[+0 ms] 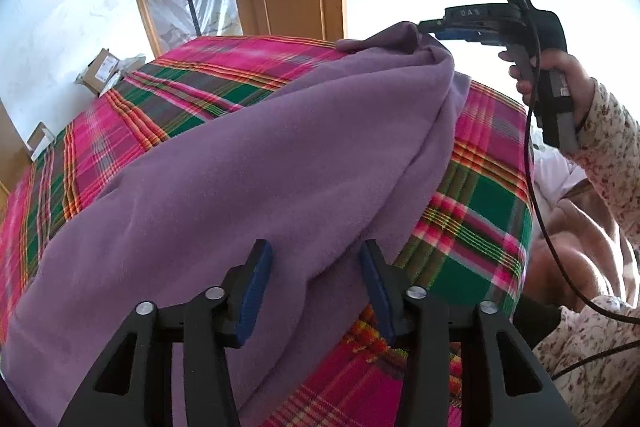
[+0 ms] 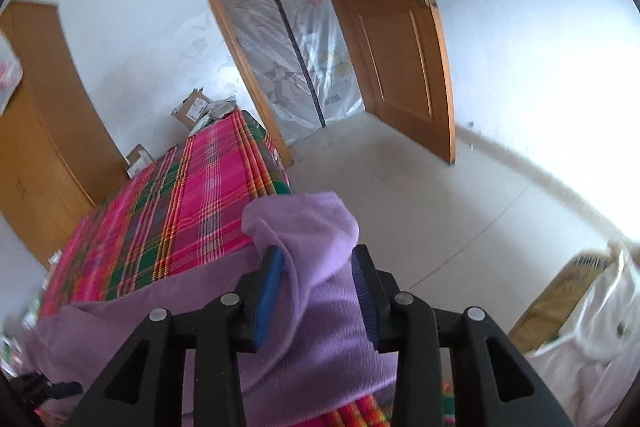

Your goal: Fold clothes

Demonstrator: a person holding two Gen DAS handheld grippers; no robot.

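A purple fleece garment [image 1: 248, 163] lies spread over a bed with a pink, green and red plaid cover [image 1: 472, 219]. My left gripper [image 1: 316, 263] has its jaws apart around a fold at the garment's near edge. My right gripper [image 1: 428, 27] is seen in the left wrist view, lifting the garment's far corner above the bed. In the right wrist view the right gripper [image 2: 316, 263] has purple fabric [image 2: 312, 227] bunched between its blue pads, the corner flopping over the tips. The bed cover [image 2: 192, 195] stretches away to its left.
An open wooden door [image 2: 392, 39] and a doorway hung with clear plastic [image 2: 288, 39] stand beyond the bed. Cardboard boxes [image 2: 192, 107] sit at the bed's far end. A wooden wardrobe [image 2: 36, 131] stands left. White bags [image 2: 592, 327] lie on the floor right.
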